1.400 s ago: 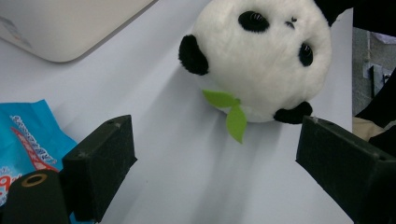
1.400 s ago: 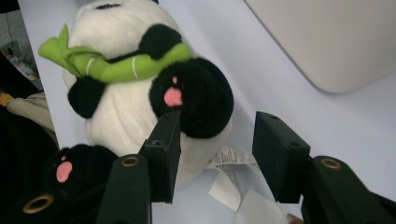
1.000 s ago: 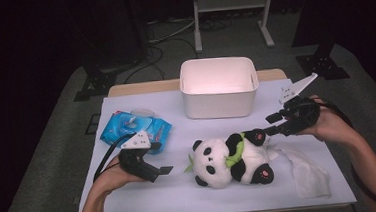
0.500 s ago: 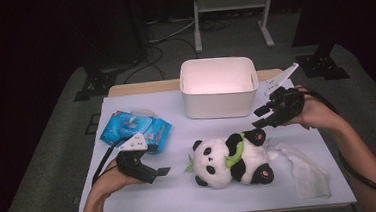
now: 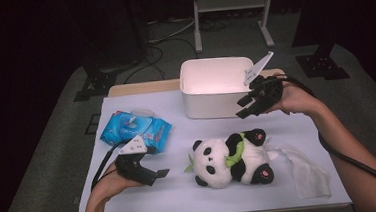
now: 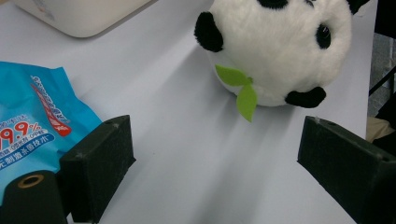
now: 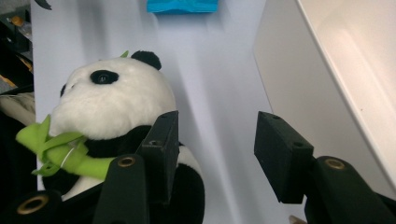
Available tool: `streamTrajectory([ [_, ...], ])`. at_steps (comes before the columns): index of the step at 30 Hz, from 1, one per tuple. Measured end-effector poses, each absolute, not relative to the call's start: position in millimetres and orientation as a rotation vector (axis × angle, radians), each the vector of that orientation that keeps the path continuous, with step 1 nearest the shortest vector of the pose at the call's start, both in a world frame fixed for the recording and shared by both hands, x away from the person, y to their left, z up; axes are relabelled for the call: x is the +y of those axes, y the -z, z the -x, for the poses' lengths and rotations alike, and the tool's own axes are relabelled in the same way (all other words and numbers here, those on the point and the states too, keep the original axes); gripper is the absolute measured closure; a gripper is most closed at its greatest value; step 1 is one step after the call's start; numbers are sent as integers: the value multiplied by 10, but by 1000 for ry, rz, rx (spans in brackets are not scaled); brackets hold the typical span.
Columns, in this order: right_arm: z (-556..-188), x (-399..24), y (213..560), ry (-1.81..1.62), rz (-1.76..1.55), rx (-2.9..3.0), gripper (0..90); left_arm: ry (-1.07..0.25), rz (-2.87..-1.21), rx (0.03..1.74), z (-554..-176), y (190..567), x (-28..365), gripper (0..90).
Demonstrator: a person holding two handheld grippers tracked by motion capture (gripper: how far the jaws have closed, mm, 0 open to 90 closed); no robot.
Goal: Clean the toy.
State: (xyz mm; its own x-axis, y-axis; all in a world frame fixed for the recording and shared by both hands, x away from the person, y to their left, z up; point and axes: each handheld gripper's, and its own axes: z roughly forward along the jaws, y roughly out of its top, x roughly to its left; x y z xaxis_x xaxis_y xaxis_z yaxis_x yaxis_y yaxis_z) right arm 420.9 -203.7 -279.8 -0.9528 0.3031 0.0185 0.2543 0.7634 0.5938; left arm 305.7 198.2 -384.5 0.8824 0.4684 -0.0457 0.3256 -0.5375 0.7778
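Observation:
A black-and-white panda plush (image 5: 229, 155) with a green scarf lies on its back in the middle of the white table; its head shows in the left gripper view (image 6: 280, 46) and in the right gripper view (image 7: 112, 100). My left gripper (image 5: 158, 175) rests low on the table left of the panda, open and empty, jaws aimed at its head. My right gripper (image 5: 243, 107) hangs above the panda's feet, beside the white bin (image 5: 217, 86), open with nothing between its pads (image 7: 280, 156).
A blue wet-wipe pack (image 5: 135, 129) lies at the left, near my left hand. A crumpled white wipe (image 5: 306, 170) lies right of the panda. The white bin's wall (image 7: 303, 93) stands close to my right gripper. Dark floor surrounds the table.
My right gripper has risen and moved back toward the white bin, away from the panda's feet. The left gripper and the panda have stayed put.

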Motion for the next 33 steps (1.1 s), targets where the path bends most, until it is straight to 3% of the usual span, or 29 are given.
streamTrajectory([
  [33, -4827, -1496, 2760, -874, -382, 2878, 516, -177, -2203, 578, -3057, 3939, 2000, 88],
])
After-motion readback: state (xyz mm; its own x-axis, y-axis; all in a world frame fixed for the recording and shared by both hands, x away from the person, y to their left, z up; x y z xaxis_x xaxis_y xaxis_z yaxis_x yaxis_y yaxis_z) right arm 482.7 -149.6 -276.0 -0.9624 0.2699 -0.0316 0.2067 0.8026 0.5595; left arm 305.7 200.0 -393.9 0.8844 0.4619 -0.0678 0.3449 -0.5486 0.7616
